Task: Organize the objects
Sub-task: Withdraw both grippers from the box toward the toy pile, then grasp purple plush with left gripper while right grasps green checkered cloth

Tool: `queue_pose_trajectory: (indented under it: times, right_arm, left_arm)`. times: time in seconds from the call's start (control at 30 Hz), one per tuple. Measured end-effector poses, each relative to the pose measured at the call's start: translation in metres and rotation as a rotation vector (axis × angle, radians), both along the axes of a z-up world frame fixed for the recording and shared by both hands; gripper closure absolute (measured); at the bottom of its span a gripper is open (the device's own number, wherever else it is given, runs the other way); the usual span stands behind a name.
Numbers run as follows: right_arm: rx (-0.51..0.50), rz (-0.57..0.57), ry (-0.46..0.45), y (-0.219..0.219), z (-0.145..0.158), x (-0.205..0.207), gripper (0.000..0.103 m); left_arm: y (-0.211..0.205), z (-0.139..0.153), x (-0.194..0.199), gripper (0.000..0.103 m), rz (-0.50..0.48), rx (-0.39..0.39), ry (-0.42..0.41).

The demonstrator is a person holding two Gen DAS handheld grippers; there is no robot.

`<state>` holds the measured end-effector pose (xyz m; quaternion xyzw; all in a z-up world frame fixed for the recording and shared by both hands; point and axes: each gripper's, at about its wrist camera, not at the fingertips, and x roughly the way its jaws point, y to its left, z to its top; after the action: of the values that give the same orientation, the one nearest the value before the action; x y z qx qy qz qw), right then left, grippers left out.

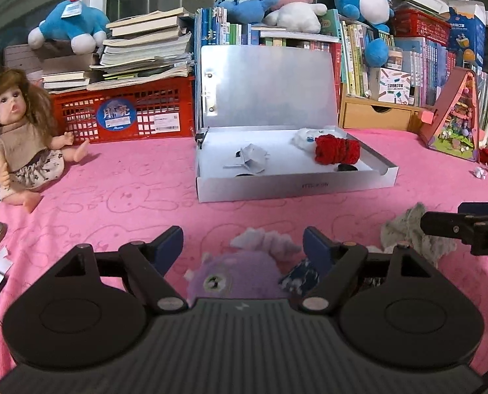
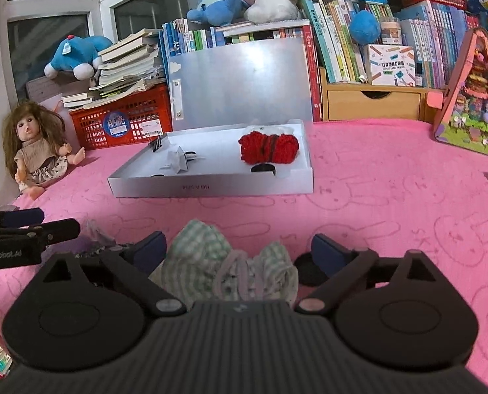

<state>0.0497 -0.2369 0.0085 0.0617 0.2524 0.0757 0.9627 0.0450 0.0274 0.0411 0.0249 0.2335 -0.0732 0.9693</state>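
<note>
While both grippers hang low over the pink cloth [image 1: 119, 193], each has a soft thing lying between wide, untouching jaws.

Between the left gripper [image 1: 243, 246] fingers lies a purple plush toy [image 1: 234, 272], its pale fin toward the far side and its eye patch toward the camera; its long axis I cannot tell. The right gripper [image 2: 239, 248] straddles a bundled green-checked cloth [image 2: 211, 256], lying roughly left to right. Farther back, the open white box [image 2: 211, 187] holds a red yarn roll [image 2: 269, 148], long axis left-right, and a folded paper piece [image 2: 178, 162] on its left.
</note>
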Motion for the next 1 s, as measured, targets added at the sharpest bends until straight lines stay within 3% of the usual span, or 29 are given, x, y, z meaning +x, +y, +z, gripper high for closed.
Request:
queue_pose_trajectory:
  times: [0.43,0.63,1.0]
  right_arm:
    - [0.007,-0.016,0.033,0.007,-0.024,0.001,0.000]
    - [0.074,-0.063,0.062,-0.003,-0.031,0.005,0.000]
    - [0.079,-0.067,0.043,-0.001,-0.033,0.001,0.002]
  left_arm:
    - [0.015,-0.026,-0.016,0.016,0.025,-0.025,0.019]
    - [0.018,-0.034,-0.014,0.016,0.036,-0.033,0.040]
    - [0.013,-0.044,-0.009,0.016,0.046,-0.042,0.053]
